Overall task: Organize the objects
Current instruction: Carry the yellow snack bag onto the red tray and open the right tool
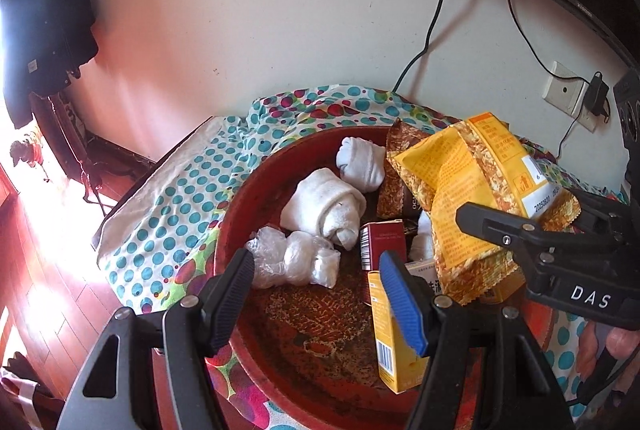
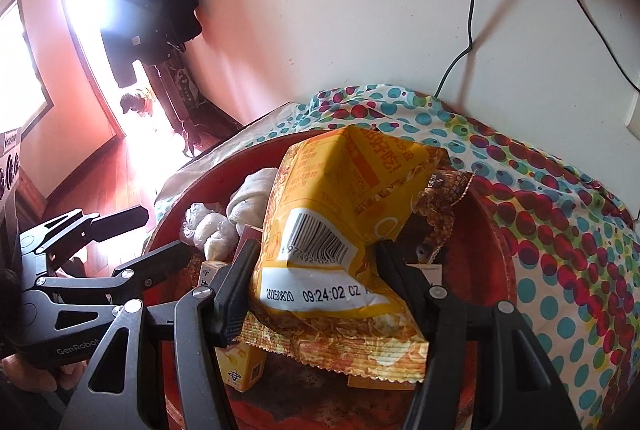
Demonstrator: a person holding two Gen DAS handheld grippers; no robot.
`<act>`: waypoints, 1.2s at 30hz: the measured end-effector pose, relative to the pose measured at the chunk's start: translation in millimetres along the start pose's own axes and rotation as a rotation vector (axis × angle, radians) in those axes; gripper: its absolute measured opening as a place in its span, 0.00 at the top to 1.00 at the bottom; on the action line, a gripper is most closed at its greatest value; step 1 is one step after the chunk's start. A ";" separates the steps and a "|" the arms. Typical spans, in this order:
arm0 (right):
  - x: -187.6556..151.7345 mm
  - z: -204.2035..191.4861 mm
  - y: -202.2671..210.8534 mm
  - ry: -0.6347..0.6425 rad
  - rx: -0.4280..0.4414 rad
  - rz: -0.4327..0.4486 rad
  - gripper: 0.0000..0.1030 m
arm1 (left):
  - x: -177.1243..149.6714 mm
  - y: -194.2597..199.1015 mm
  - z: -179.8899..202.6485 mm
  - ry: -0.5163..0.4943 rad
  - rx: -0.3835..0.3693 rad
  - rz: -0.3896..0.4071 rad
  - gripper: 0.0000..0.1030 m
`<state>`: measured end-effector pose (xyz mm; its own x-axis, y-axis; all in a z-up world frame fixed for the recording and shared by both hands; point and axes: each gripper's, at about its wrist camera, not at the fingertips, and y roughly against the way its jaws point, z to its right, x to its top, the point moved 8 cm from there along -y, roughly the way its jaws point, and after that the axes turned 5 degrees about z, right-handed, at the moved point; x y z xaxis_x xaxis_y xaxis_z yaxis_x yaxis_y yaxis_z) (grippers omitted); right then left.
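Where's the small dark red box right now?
In the left wrist view, the dark red box stands in the red tray, right of the rolled white towel and left of the yellow snack bag.

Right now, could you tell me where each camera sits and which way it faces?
Left wrist: on the left gripper, angled down into the red tray; own open fingers and the right gripper show.
Right wrist: on the right gripper, angled down at the yellow snack bag clamped in its jaws; left gripper at left.
Shared: tray, bag, rolled white socks, dotted cloth.
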<state>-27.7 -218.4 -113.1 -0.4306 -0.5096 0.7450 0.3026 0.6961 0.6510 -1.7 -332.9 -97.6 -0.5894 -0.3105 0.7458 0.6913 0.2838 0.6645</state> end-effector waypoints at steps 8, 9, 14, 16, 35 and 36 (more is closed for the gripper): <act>6.6 -1.4 -13.8 -0.029 0.009 -0.019 0.45 | -2.8 -5.2 -4.4 0.017 0.056 -0.011 0.35; 6.7 -1.7 -14.4 -0.026 0.009 -0.021 0.45 | -3.9 -6.4 -4.4 0.012 0.060 -0.017 0.35; 3.4 -2.7 -16.4 -0.006 -0.007 -0.034 0.44 | -8.2 -13.0 -4.4 0.025 0.061 -0.048 0.34; 3.8 -2.7 -15.9 0.001 -0.014 -0.029 0.43 | -8.7 -14.0 -5.1 0.021 0.071 -0.050 0.34; -35.7 16.1 70.0 -0.002 -0.170 -0.061 0.09 | -8.7 -5.5 17.6 -0.030 0.128 -0.072 0.33; -40.3 17.0 75.9 -0.010 -0.172 -0.072 0.08 | -9.2 -4.1 22.2 -0.033 0.126 -0.078 0.33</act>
<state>-1.9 -136.4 -96.2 -0.4646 -0.5489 0.6948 0.4113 0.5611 0.7183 -8.4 -311.1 -106.1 -0.6543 -0.3062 0.6915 0.5864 0.3720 0.7195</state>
